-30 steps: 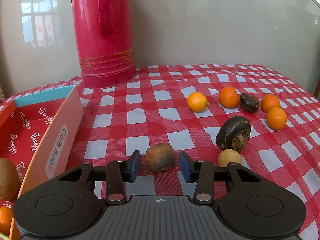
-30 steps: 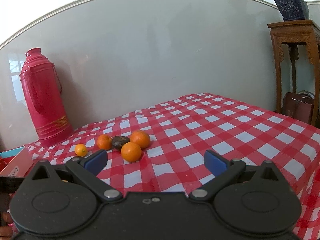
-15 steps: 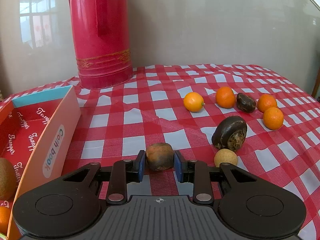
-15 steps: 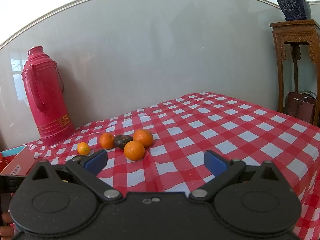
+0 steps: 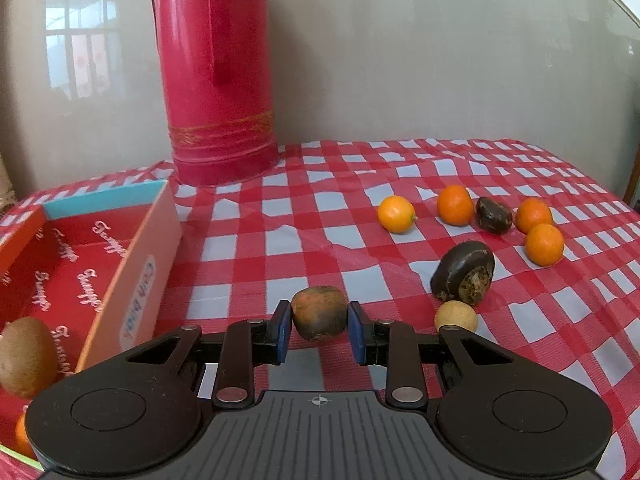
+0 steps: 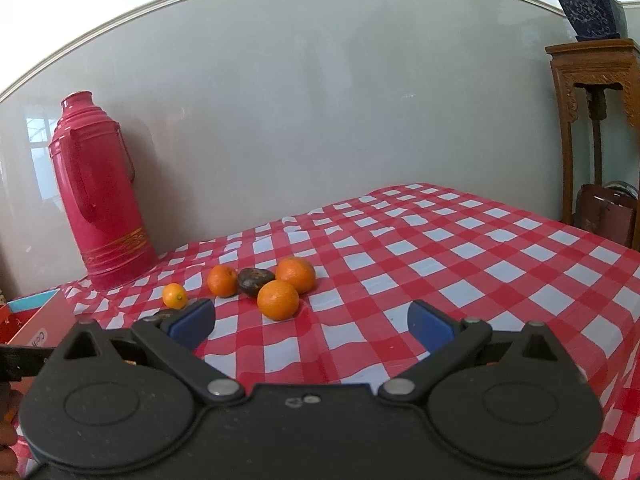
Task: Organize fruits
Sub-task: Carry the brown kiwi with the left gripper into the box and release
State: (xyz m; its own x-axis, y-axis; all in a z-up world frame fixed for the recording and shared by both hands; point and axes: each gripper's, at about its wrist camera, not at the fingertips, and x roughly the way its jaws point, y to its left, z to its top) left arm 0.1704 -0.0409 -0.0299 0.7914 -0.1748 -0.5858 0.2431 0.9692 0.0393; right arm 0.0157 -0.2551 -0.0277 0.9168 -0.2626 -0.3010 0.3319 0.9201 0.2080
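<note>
My left gripper [image 5: 319,330] is shut on a small brown fruit [image 5: 319,312], its blue pads pressed to both sides, just above the checked cloth. To its left stands an open red box [image 5: 132,280] holding a kiwi [image 5: 25,356]. To the right lie a dark round fruit [image 5: 464,272], a pale small fruit [image 5: 456,316], a kumquat [image 5: 396,214], another dark fruit [image 5: 493,215] and three oranges [image 5: 544,244]. In the right wrist view my right gripper [image 6: 312,322] is open above the cloth, with oranges [image 6: 278,300] beyond it.
A tall red thermos [image 5: 218,72] stands at the back by the wall, behind the box. A wooden stand [image 6: 596,120] with a potted plant [image 6: 592,8] is past the table's right edge. The red-and-white cloth [image 6: 460,264] stretches to the right.
The left gripper's pads closed from either side onto the brown fruit and lifted it slightly. The right gripper stayed open and nearly still.
</note>
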